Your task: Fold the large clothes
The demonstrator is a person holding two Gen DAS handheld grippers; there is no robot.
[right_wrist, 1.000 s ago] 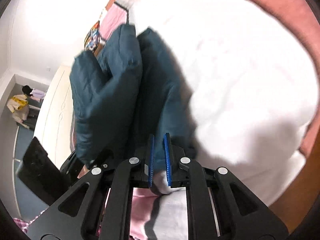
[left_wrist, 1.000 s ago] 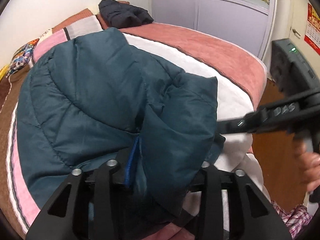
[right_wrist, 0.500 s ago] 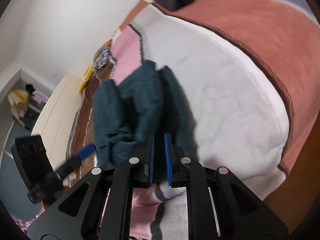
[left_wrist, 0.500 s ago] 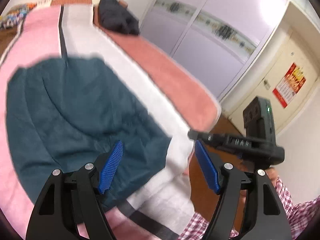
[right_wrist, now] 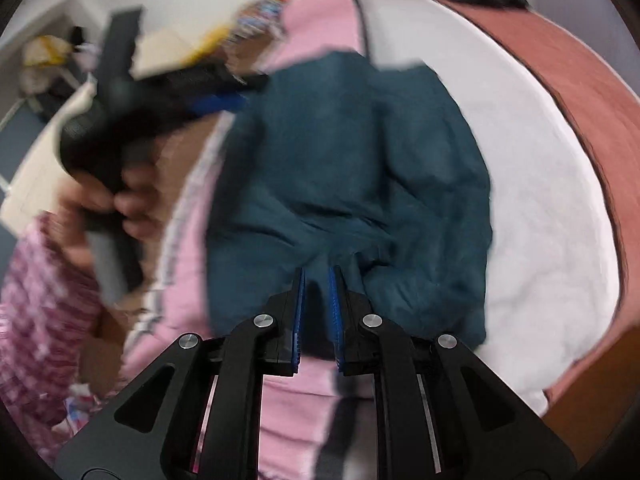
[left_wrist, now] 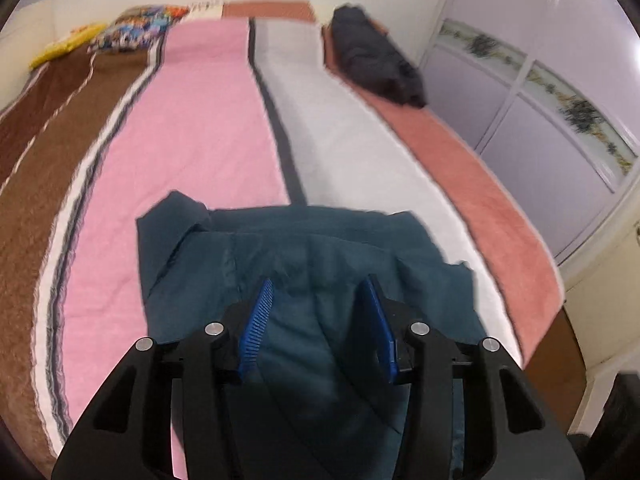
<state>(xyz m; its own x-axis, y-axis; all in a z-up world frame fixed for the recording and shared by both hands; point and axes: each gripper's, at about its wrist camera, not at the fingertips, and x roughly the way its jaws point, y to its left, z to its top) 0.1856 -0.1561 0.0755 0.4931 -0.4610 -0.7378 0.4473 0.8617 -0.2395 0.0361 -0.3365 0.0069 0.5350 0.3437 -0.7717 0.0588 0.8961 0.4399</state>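
A dark teal padded jacket lies in a folded heap on the striped bed blanket, near the foot end. My left gripper hovers over its near part. Its jaws are closing, jacket fabric shows in the gap, and the blue pads stand clear of it. From the right wrist view the jacket fills the middle. My right gripper is shut on the jacket's near edge, where the fabric puckers toward the pads. The left gripper appears there blurred, held by a hand.
A dark folded garment lies at the far right of the bed. Colourful pillows sit at the head. A lilac wardrobe stands to the right. The person's checked sleeve is at the left, by the bed's edge.
My left gripper let go of the jacket, opened wide, pulled back and up, then narrowed. The jacket dropped into a flatter heap. My right gripper stayed narrow at the jacket's edge while rolling.
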